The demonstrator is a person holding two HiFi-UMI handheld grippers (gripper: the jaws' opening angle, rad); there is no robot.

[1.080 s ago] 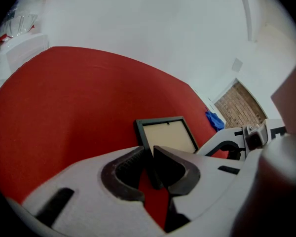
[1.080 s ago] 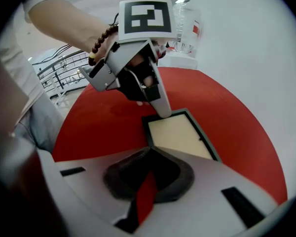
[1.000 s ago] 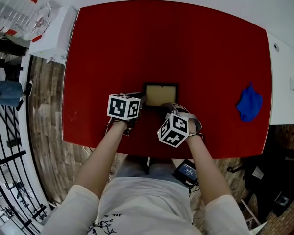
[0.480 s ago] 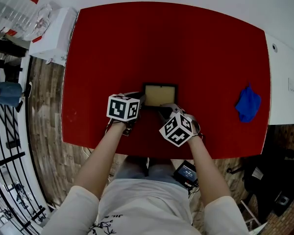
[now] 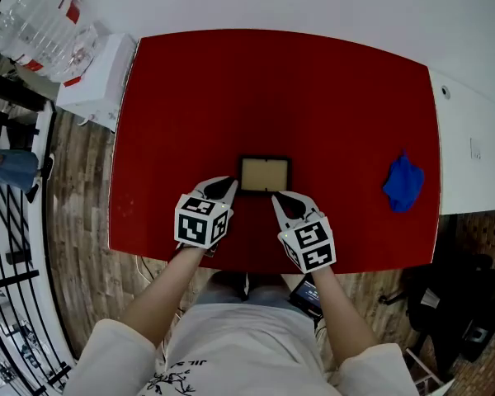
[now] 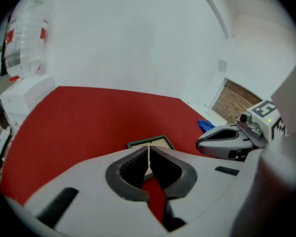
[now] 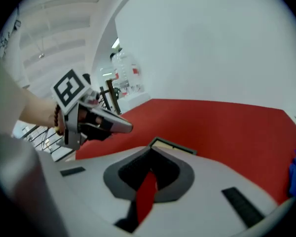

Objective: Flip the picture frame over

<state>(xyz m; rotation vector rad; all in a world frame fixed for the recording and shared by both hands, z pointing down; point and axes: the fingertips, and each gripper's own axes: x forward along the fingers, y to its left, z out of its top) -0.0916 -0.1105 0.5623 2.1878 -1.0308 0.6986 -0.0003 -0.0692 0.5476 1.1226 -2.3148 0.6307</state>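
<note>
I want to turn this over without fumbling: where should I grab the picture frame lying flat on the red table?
The picture frame lies flat on the table, so only its thin dark rim offers a hold. Probably take the near long edge, coming in low from your side, since that edge sits closest to you.

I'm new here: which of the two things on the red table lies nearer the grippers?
The picture frame, dark-rimmed with a pale middle, lies close by; the blue cloth lies far off at the right edge.

red table [image 5: 190, 97], black-edged tan picture frame [image 5: 264, 174], blue cloth [image 5: 403, 183], white left claw [image 5: 231, 182] and right claw [image 5: 275, 196].
</note>
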